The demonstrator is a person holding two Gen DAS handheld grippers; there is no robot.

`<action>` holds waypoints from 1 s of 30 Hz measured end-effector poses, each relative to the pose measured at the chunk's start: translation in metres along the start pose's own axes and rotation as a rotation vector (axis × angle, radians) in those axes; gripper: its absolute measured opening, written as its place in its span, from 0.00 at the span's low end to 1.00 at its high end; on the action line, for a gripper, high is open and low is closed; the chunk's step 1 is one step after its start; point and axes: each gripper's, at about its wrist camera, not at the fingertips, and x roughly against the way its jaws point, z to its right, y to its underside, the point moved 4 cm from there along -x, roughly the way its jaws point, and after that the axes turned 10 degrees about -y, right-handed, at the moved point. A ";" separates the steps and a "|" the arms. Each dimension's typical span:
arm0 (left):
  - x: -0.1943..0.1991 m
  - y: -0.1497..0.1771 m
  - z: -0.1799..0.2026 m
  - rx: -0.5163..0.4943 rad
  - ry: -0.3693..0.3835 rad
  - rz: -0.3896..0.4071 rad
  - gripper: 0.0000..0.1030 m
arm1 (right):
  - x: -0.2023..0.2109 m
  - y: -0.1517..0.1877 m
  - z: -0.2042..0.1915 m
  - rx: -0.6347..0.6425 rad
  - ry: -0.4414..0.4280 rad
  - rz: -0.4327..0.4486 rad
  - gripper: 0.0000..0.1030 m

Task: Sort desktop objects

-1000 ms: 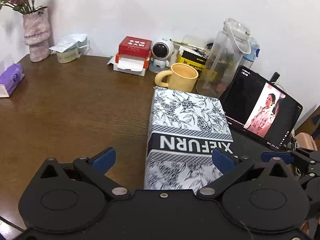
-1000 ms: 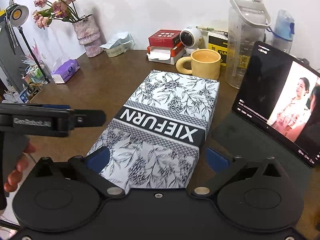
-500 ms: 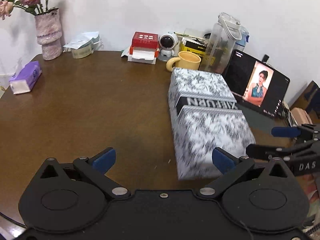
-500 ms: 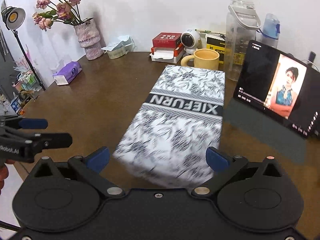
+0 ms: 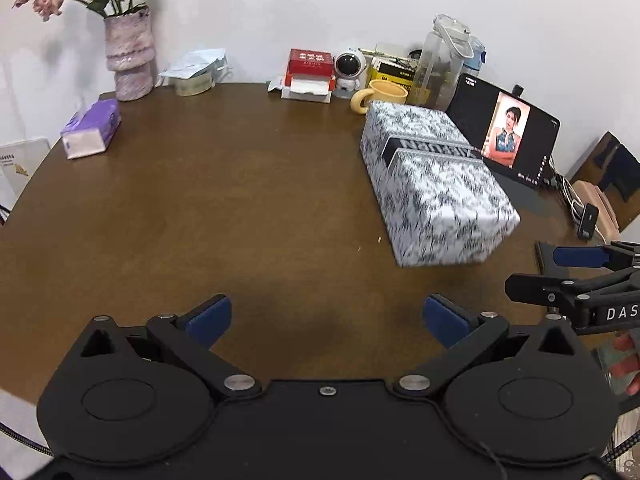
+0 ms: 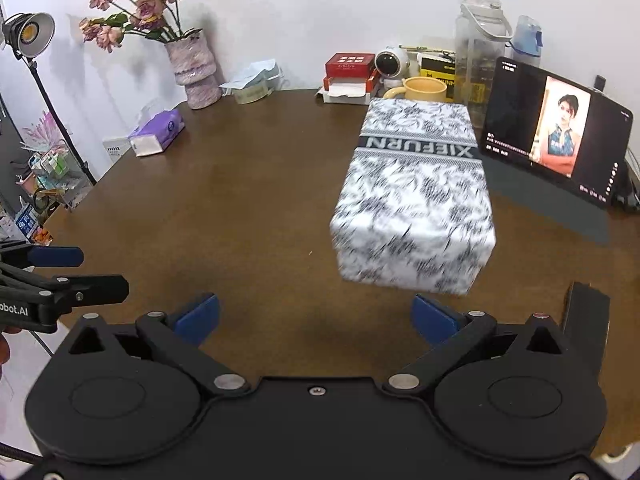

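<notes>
Both tools are held wide open and empty: left gripper and right gripper are kept above bare wooden table, well apart from anything. The black-and-white XIEFURN box is lying flat on the right side, just beside the propped tablet, with the yellow mug and clear water bottle close behind its far end. A careless push on the box is judged likely to tip the tablet or knock the mug over, since they are crowded together.
</notes>
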 end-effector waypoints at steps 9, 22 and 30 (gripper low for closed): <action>0.031 0.035 -0.020 -0.030 -0.007 -0.011 1.00 | 0.018 0.034 -0.042 -0.017 0.019 -0.005 1.00; 0.056 0.063 -0.018 -0.022 -0.031 0.000 1.00 | 0.042 0.061 -0.063 0.020 0.030 -0.024 1.00; 0.069 0.075 -0.004 -0.013 -0.066 0.010 1.00 | 0.058 0.072 -0.062 0.046 0.011 -0.031 1.00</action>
